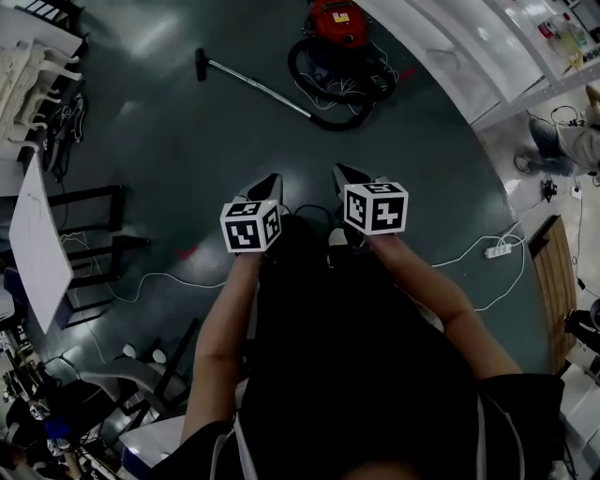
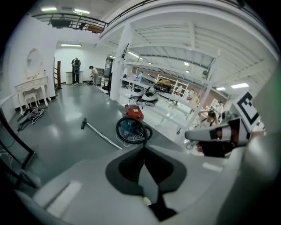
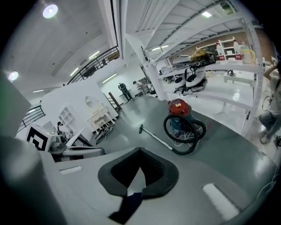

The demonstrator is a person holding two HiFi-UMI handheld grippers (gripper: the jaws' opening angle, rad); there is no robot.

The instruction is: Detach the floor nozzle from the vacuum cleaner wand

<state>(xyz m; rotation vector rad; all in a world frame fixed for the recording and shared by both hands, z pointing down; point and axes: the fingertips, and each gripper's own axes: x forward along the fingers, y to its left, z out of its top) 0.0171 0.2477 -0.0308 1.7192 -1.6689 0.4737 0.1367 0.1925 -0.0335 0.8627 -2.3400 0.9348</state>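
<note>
A red vacuum cleaner stands on the dark floor far ahead, its black hose coiled beside it. A silver wand runs out to the left and ends in a small black floor nozzle. My left gripper and right gripper are side by side in front of me, well short of the wand, both shut with nothing between the jaws. The left gripper view shows the nozzle and wand beyond the closed tips. The right gripper view shows the nozzle likewise.
A white board and black frames stand at the left. White shelving runs along the upper right, with a person beside it. A power strip and white cables lie on the floor to the right.
</note>
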